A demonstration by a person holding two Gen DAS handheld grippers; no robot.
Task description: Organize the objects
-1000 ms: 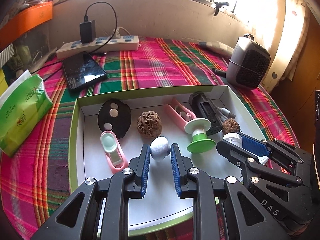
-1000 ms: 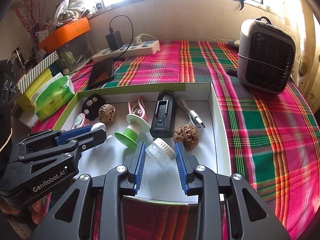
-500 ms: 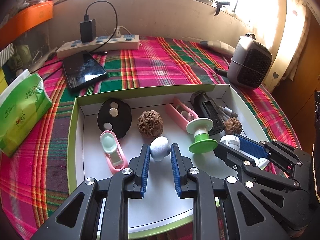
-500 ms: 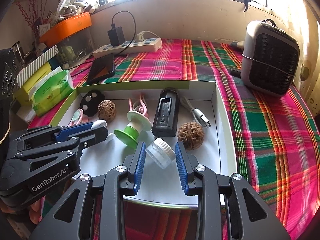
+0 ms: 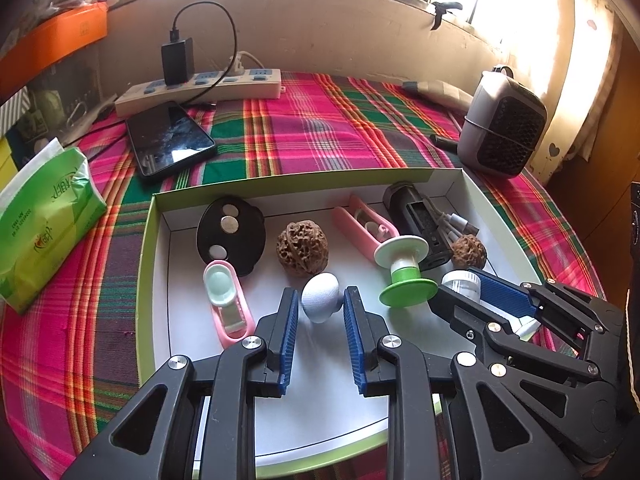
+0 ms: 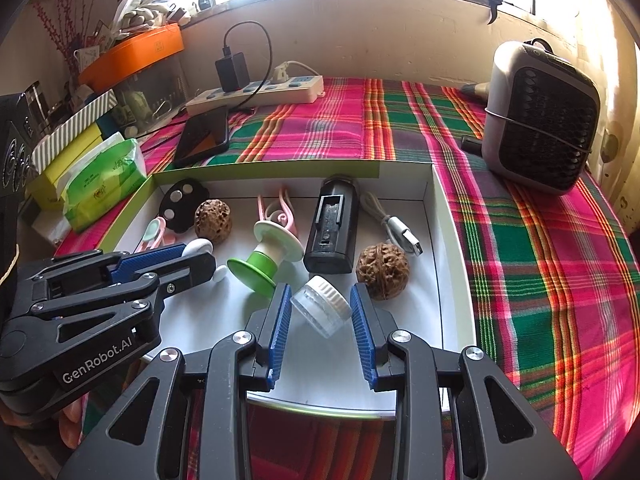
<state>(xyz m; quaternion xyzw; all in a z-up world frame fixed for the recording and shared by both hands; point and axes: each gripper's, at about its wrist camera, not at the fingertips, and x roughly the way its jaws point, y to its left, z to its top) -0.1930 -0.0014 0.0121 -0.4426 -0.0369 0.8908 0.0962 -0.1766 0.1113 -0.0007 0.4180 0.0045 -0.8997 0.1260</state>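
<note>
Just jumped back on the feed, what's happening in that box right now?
A person works two handheld grippers over the white, green-edged box. The left gripper holds a small pale egg-shaped piece between its blue pads; the right gripper holds a small clear jar with a white ribbed lid, tilted. Two wrinkled brown walnuts, a green-and-white spool and a black battery case lie in the box.

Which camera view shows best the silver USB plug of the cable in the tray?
The right wrist view: the USB plug lies unobstructed beside the black holder. In the left wrist view it is small and crowded.
</note>
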